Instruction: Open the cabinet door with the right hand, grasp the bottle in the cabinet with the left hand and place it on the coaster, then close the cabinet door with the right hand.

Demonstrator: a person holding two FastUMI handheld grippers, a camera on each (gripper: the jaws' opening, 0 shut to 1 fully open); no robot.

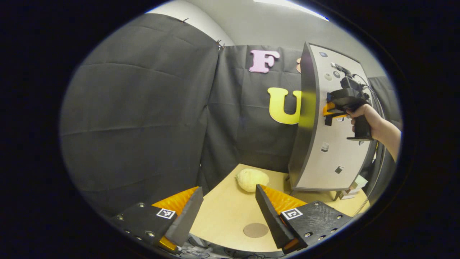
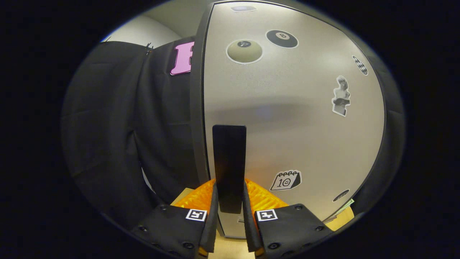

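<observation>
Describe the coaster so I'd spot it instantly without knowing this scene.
Start at the wooden table in front of the cabinet. Near its front edge, between the left gripper fingers, lies the coaster: a flat brown disc, unlike the pale, lumpy yellow ball farther back.

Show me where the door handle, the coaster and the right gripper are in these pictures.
door handle (image 2: 229, 162): right gripper view, middle of the black bar.
coaster (image 1: 255, 230): left gripper view, centre of the brown disc.
right gripper (image 2: 230, 210): right gripper view, midway between its fingertips, at the handle.
</observation>
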